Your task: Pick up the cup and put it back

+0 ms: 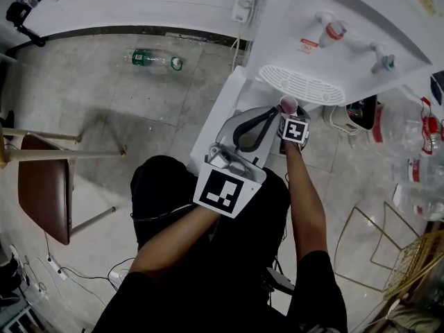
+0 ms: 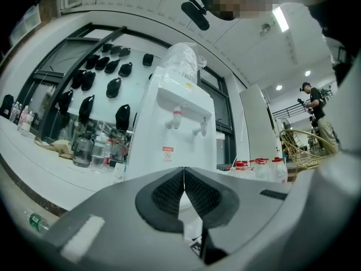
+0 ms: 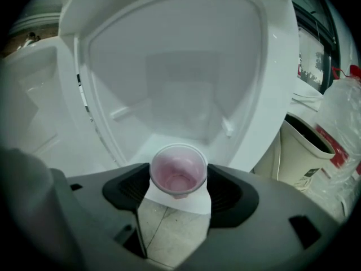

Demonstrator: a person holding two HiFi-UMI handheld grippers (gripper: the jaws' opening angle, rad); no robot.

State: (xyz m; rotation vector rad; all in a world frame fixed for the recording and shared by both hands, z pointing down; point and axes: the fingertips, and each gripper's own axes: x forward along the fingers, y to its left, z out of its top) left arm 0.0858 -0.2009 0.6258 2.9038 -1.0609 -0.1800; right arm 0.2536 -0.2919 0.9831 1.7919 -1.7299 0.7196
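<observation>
Pink and translucent, the cup [image 3: 178, 176] sits between the pads of the right tongs [image 3: 179, 189], its rim touching the pad on either side, so these tongs are pinching it. Only the rim and the inside show. The outer wall lower down is hidden by the pads, and its base cannot be seen, so whether it rests on anything cannot be told. The pink tint inside makes it hard to say whether it holds any liquid.

In the head view the cup [image 1: 288, 104] is just a small pink ring at the front edge of the white drip tray [image 1: 302, 85] of the dispenser [image 1: 347, 19]. The right tongs [image 1: 289, 113] are mostly covered by their marker cube. The right gripper view looks down into the dispenser's white recess [image 3: 169, 66], with floor tiles showing below the cup.

The right forearm stretches straight forward from the body, and its tongs tilt down toward the tray. The left arm is bent across the front of the body. The left tongs [image 1: 263, 120] are held just beside the right ones, nearer the body. They point level at the dispenser [image 2: 175, 134], pads pressed together [image 2: 184, 171] with nothing between them.

A bottle [image 1: 156, 60] lies on the floor, well apart to the left.
</observation>
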